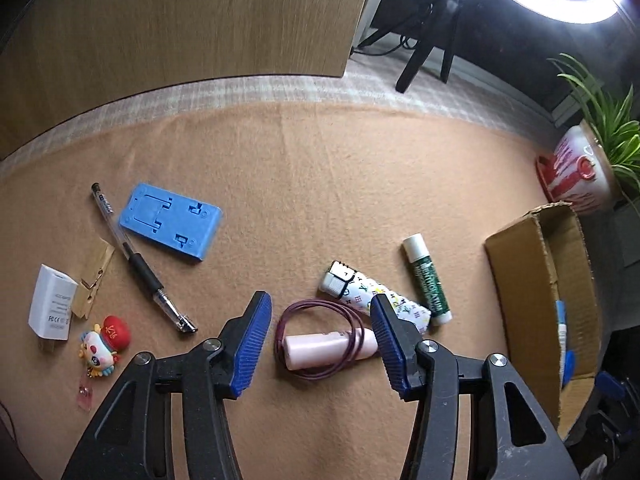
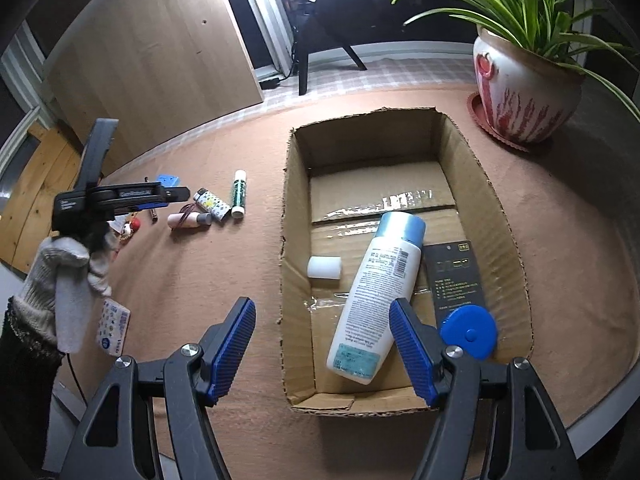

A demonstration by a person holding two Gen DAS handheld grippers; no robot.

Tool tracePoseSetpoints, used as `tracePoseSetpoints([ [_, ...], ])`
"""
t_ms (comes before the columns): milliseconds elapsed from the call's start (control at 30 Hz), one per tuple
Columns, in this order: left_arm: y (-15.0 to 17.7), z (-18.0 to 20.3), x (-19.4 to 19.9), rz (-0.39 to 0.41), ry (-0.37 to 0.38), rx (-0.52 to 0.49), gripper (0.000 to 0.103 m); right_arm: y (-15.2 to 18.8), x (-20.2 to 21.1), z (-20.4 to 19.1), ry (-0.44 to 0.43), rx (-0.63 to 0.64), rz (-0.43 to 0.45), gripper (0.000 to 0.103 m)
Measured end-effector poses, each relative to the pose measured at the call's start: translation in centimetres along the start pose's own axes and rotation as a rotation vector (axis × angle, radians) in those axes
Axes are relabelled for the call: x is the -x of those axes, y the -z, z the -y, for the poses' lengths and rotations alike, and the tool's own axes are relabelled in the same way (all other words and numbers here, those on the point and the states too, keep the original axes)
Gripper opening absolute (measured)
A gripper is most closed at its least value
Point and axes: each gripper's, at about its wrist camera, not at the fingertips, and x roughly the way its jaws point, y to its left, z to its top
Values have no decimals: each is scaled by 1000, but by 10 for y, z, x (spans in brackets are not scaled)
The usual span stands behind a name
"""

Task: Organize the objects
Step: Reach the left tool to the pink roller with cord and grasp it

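Note:
My left gripper [image 1: 320, 320] is open above a small pink bottle [image 1: 328, 350] ringed by a purple cord [image 1: 320, 308]. Beside it lie a patterned lighter [image 1: 372, 292] and a green glue stick [image 1: 426, 276]. Further left are a pen [image 1: 140, 260], blue phone stand [image 1: 170, 226], clothespin [image 1: 93, 276], white charger [image 1: 52, 302] and doll keychain [image 1: 104, 346]. My right gripper [image 2: 322, 326] is open over the cardboard box [image 2: 504, 216], which holds a white bottle [image 2: 376, 296], white cap [image 2: 325, 267], blue tape measure [image 2: 468, 330] and dark card [image 2: 456, 276].
A potted plant [image 2: 524, 92] stands behind the box at the right. A wooden panel [image 1: 180, 20] and a ring light stand [image 1: 424, 52] are at the back. A tissue pack [image 2: 114, 326] lies near the gloved left hand [image 2: 64, 276]. The table has a tan felt cover [image 1: 320, 160].

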Motion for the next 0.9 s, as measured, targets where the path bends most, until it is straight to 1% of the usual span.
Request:
tracePoseSetpoints([
  [167,0,-2,-8,-16,-1,8,54,1,1,-3,7,2,2,66],
  [233,1,-2,-12,-28,1,4,47,1,2,-3,6,0,1,66],
  [300,3,-1,-16,-43,2,-4,35,1,2,-3,4,-2,0,66],
  [333,5,0,-18,-48,3,-11,32,1,2,-4,2,-4,-1,66],
  [400,10,3,-20,-56,13,-33,18,2,2,-5,-3,-3,-3,66],
  [467,18,7,-21,-60,27,-51,13,2,1,-7,-5,1,-6,66],
  [533,25,10,-20,-63,43,-60,11,2,0,-10,-6,8,-8,66],
  [600,36,14,-18,-74,80,-57,7,2,-1,-13,-10,16,-11,66],
  [733,55,22,-15,-73,116,-51,5,1,-5,-19,-18,25,-19,66],
  [833,66,24,-10,-69,118,-58,3,1,-8,-26,-24,40,-26,66],
  [900,72,19,-4,-55,103,-52,3,1,-10,-32,-30,54,-30,66],
])
